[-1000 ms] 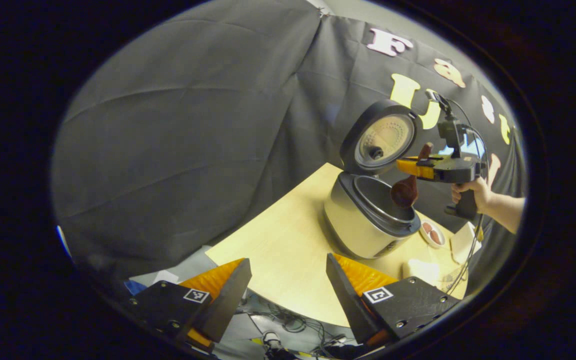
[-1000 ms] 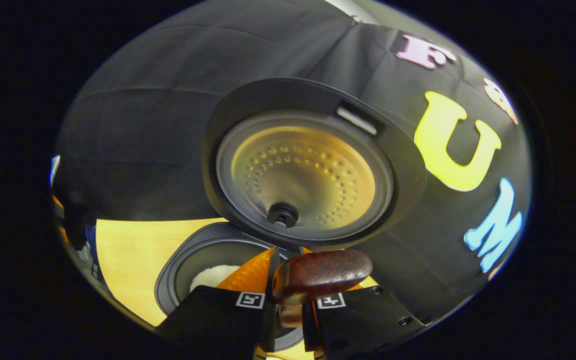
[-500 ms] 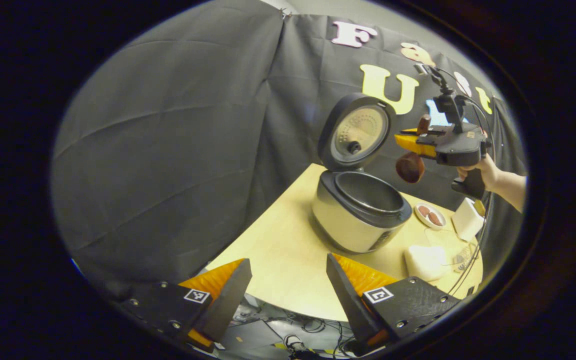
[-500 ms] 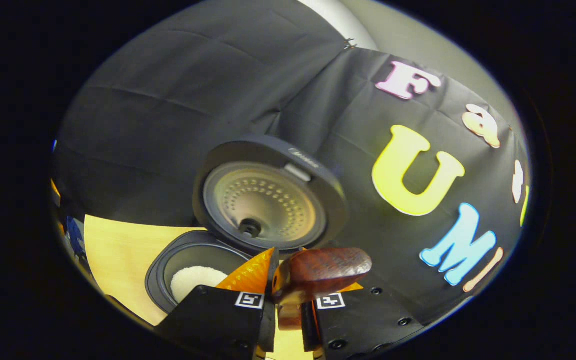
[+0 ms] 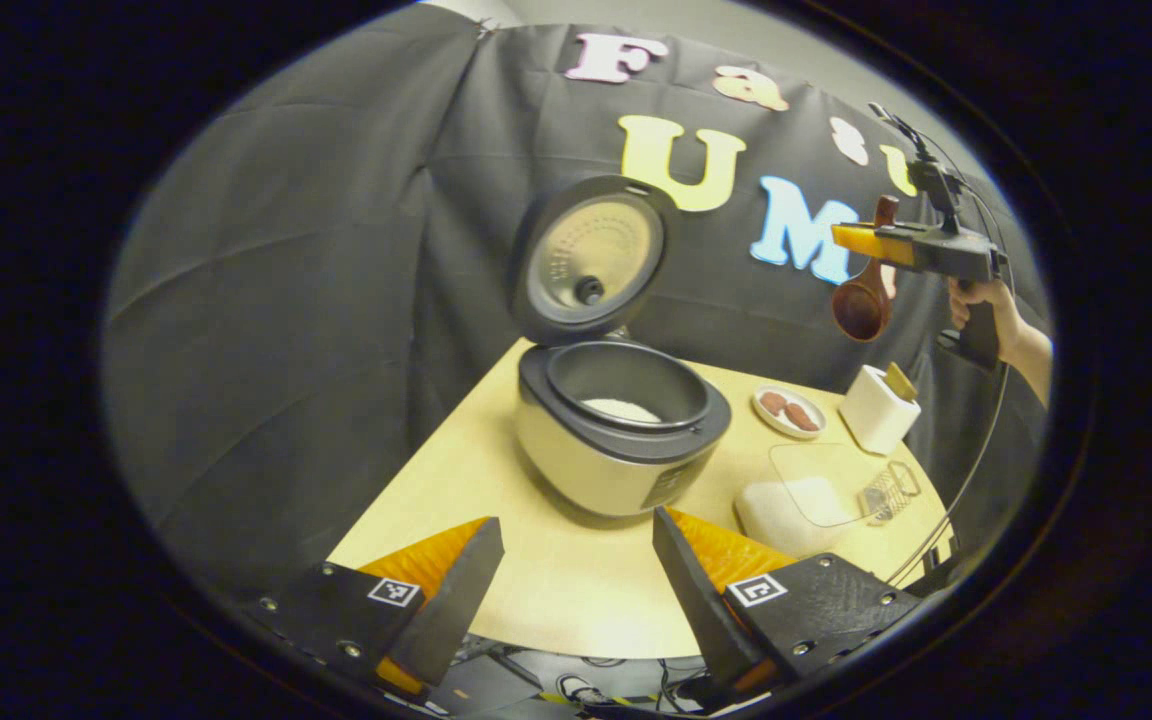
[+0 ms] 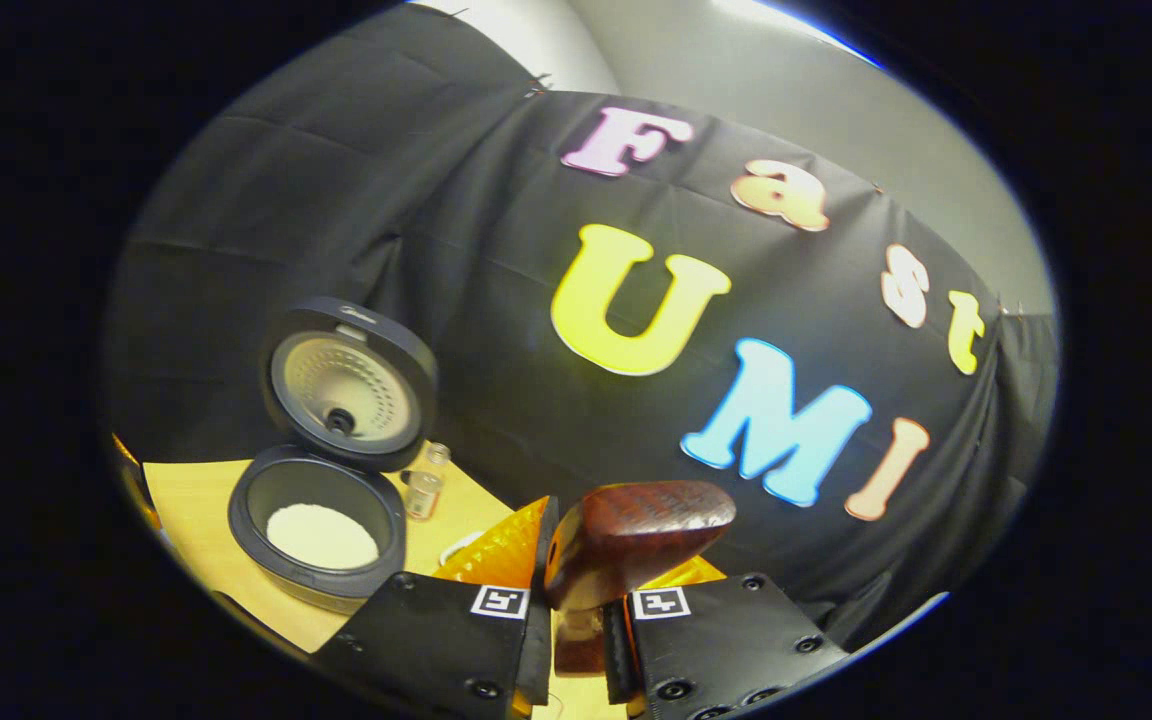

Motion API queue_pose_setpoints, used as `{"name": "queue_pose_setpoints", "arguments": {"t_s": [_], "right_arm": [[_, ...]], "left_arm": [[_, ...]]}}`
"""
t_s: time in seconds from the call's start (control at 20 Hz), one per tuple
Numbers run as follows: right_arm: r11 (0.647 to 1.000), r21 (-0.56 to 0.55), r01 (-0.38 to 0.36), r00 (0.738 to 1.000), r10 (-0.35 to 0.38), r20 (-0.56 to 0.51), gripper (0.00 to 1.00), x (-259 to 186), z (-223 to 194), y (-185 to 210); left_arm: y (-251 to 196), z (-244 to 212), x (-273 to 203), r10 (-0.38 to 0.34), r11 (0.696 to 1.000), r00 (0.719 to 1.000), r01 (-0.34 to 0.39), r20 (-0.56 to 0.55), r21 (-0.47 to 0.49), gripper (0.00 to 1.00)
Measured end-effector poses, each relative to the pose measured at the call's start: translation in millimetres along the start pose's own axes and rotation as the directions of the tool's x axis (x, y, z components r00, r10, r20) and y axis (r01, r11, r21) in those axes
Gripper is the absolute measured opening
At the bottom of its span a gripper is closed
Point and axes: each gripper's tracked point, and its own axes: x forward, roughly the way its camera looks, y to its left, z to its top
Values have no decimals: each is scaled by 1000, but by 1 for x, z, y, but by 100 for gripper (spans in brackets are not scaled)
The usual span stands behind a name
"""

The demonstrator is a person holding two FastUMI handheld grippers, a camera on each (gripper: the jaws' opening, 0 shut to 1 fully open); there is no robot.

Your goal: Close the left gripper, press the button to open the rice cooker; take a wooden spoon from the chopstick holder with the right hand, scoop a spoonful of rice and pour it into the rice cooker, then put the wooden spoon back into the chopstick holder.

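Note:
The rice cooker [image 5: 606, 455] stands open on the wooden table [image 5: 556, 590], lid [image 5: 591, 260] upright, with white rice [image 5: 621, 410] in its pot. My left gripper [image 5: 576, 560] hovers open at the table's near edge, nothing between its fingers. To the cooker's right, high above the white chopstick holder [image 5: 874, 410], a hand [image 5: 981, 300] holds my right gripper [image 5: 861, 242], which is shut on the wooden spoon [image 5: 861, 300]; the spoon's bowl hangs down. In the right gripper view the spoon's handle [image 6: 636, 530] sticks up between my right gripper's [image 6: 581, 610] fingers, with the cooker [image 6: 316, 530] at lower left.
A small plate [image 5: 786, 410] with brown pieces sits between the cooker and the holder. A clear container [image 5: 816, 490] with white rice lies at the table's right front. Two small glass jars [image 6: 423, 488] stand behind the cooker. A cable [image 5: 966, 490] hangs from the right gripper.
My right gripper has carried the spoon up and away from the cooker's pot toward the right, over the chopstick holder. The left gripper's view has swung right; its fingers stay open.

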Motion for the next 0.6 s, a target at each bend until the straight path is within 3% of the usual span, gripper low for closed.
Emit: {"name": "queue_pose_setpoints", "arguments": {"t_s": [0.15,0.3,0.6], "right_arm": [[991,96,89,995,-83,-60,20,-20,-37,-54],[971,180,160,983,-139,-122,23,-42,-73,-92],[893,387,230,960,-142,-242,23,-68,-146,-141]], "left_arm": [[-34,8,7,-54,998,998,54,24,27,95],[-60,18,18,-75,996,997,74,25,45,95],[-99,39,29,-50,996,997,45,65,73,94]]}}
